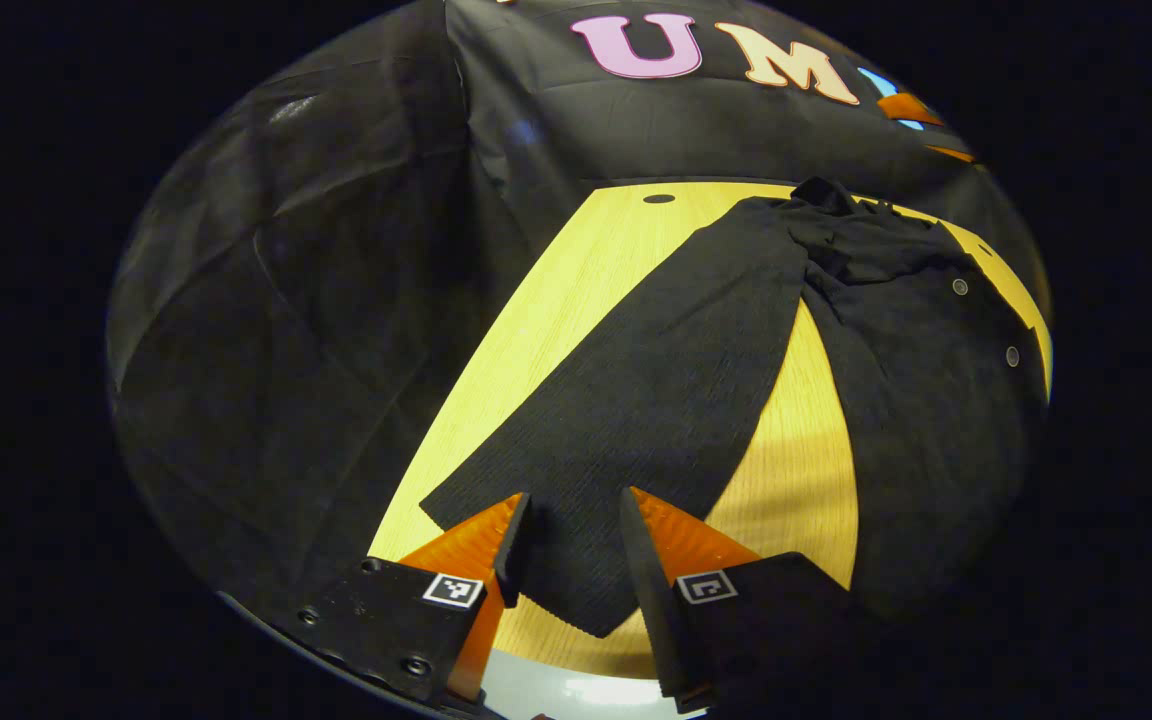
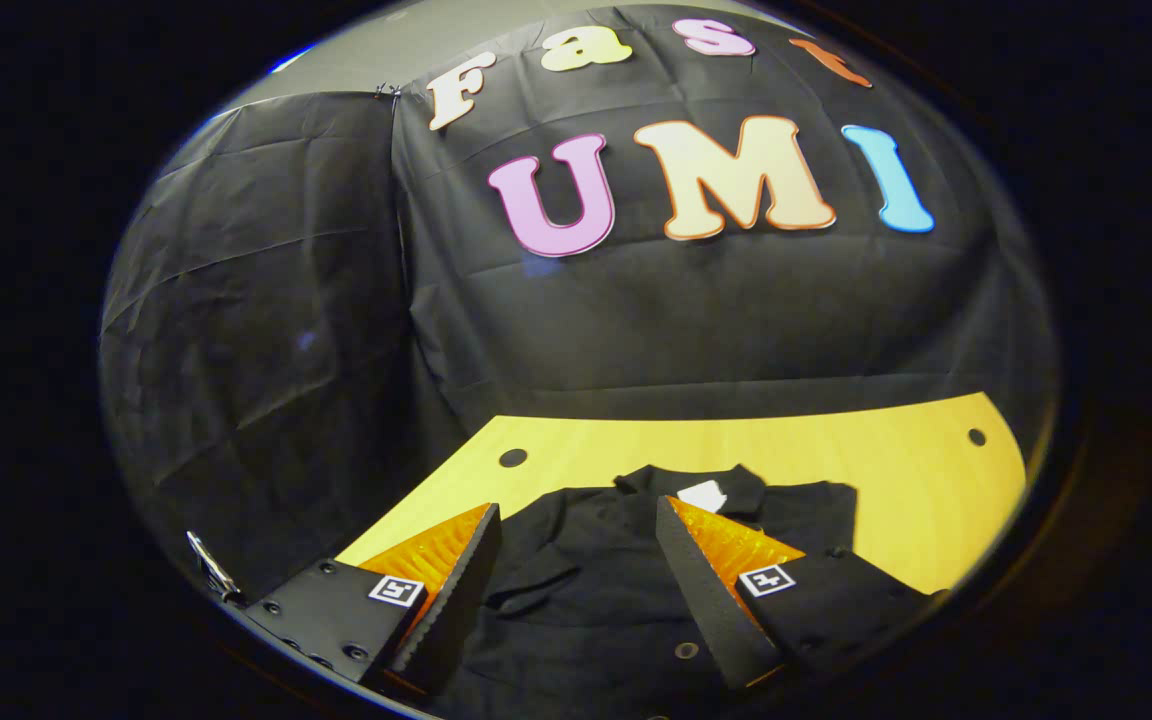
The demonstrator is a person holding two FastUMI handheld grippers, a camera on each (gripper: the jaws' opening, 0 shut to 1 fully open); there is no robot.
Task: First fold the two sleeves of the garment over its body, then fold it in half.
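While spread flat, sleeve [image 1: 636,400] between left claw [image 1: 576,545]

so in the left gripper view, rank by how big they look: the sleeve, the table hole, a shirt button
1. sleeve, by far the largest, running from the shoulder to the jaws
2. table hole, a small dark oval at the far edge
3. button, a bit smaller than the hole, though the button lies nearer the camera, so it's unsure

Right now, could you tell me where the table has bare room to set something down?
Bare yellow wooden table lies left of the outstretched black sleeve, a wedge lies between sleeve and black buttoned garment body, and a strip lies behind the collar. The middle is crowded with cloth.
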